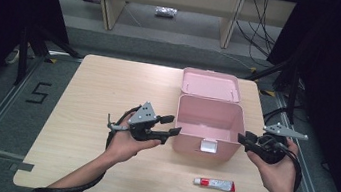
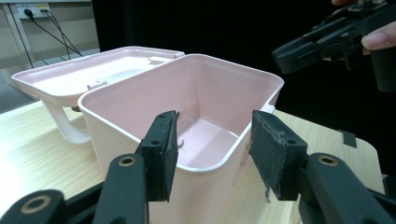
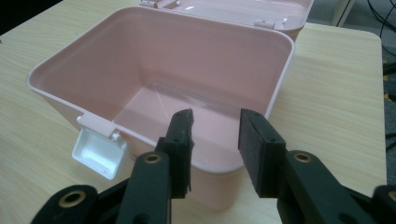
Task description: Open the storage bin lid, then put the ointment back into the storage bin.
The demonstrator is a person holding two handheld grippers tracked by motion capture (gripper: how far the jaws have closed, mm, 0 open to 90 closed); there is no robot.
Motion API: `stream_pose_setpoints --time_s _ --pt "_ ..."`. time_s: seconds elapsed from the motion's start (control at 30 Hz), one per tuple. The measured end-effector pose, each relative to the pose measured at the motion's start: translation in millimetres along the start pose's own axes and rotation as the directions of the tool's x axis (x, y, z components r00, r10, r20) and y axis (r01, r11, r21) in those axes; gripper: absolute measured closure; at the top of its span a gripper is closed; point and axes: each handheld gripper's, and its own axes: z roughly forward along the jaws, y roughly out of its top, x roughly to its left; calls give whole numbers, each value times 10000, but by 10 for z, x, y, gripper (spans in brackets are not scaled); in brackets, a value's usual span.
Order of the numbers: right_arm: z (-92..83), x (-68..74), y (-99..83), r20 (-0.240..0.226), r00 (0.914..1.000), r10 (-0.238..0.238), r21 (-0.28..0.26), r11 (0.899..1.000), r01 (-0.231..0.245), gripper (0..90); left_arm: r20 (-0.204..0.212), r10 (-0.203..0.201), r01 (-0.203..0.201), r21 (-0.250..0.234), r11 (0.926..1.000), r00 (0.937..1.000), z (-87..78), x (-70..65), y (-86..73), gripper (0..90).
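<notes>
Left gripper (image 1: 173,124) and right gripper (image 1: 243,138) flank the open pink box (image 1: 209,116), jaws parted, nothing held. Box empty, lid back. Tube (image 1: 214,184) lies just in front; suggest grasping it mid-body, level.

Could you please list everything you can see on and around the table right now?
Pink plastic box: one, pink, lid open and nothing inside, far right part of table.
White latch: one, white, hanging on the box's near wall.
Red-and-white tube: one, lying on the table near the front edge, right of centre.
Light wooden table: one, pale wood.
Left tongs: one, black, open, left of the box.
Right tongs: one, black, open, right of the box.
</notes>
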Motion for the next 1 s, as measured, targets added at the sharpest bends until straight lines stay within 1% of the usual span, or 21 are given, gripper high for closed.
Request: stream_pose_setpoints --time_s 0.03,0.1,0.2,0.27,0.33,0.37,0.4,0.5,0.53,0.57,0.6,0.67,0.7,0.73,0.77,0.8,0.83,0.87,0.9,0.93,1.0 --pt "-1 23 -10 -18 9995 301 -35 9995 -301 661 -34 -27 27 -8 10000 10000 -10 0 4 505" --pt "-14 9 -10 -136 9998 130 80 9999 -129 662 -67 -18 17 -79 10000 10000 -36 -2 15 502" --pt "-45 -4 -16 92 9997 -215 189 9996 213 663 -90 -29 27 -179 9998 10000 -65 6 14 501" --pt "-43 20 -30 -69 9998 170 280 9995 -168 663 -56 -74 73 -256 9996 10000 -65 23 6 501" --pt "-45 -15 -34 -11 9996 -275 327 9991 275 663 -118 -84 82 -188 9998 9999 -69 42 6 499" --pt "-41 -23 -42 -90 9994 -331 362 9988 334 662 -148 -104 101 -175 9998 9998 -69 53 7 498" --pt "-33 -2 -55 -240 9997 49 405 9992 -39 661 -172 -102 99 -170 9998 9998 -68 62 7 495" --pt "-33 -26 -69 -279 9990 -359 601 9975 376 660 -210 -167 163 -188 9997 9996 -69 77 12 490" --pt "-26 -3 -82 -406 9991 -73 679 9976 100 659 -212 -164 161 -176 9997 9996 -74 77 15 487" --pt "-21 -2 -86 -442 9990 -81 748 9971 114 656 -206 -126 123 -173 9998 9997 -83 77 19 485" --pt "-21 -27 -80 -397 9977 -544 750 9955 572 653 -190 -131 127 -201 9997 9997 -87 76 20 482" --pt "-29 -14 -81 -420 9974 -585 816 9947 618 646 -187 -95 91 -209 9997 9998 -102 88 21 480" --pt "-24 18 -93 -487 9982 -347 738 9965 382 643 -212 -80 75 -193 9998 9997 -112 98 17 480" --pt "-32 16 -94 -567 9962 -664 818 9941 709 636 -218 -122 117 -219 9997 9997 -118 102 10 480" --pt "-29 49 -110 -758 9964 -375 936 9946 446 632 -228 -158 153 -231 9996 9996 -124 103 0 481" --pt "-31 56 -116 -870 9950 -483 1042 9929 573 628 -233 -181 176 -202 9996 9996 -128 100 -8 481" --pt "-30 55 -126 -760 9941 -779 996 9914 853 626 -214 -158 154 -196 9997 9996 -131 98 -16 480" --pt "-30 66 -126 -997 9921 -766 1147 9895 879 623 -229 -121 117 -184 9998 9997 -138 100 -23 480" --pt "-48 73 -125 -1021 9902 -951 1322 9853 1082 618 -256 -165 159 -202 9997 9995 -143 100 -27 480" --pt "-29 63 -137 -1182 9838 -1349 1185 9817 1488 609 -267 -168 163 -219 9996 9995 -146 106 -29 479" --pt "-42 92 -142 -1494 9794 -1356 1741 9715 1610 586 -298 -153 146 -213 9997 9994 -149 117 -30 478"
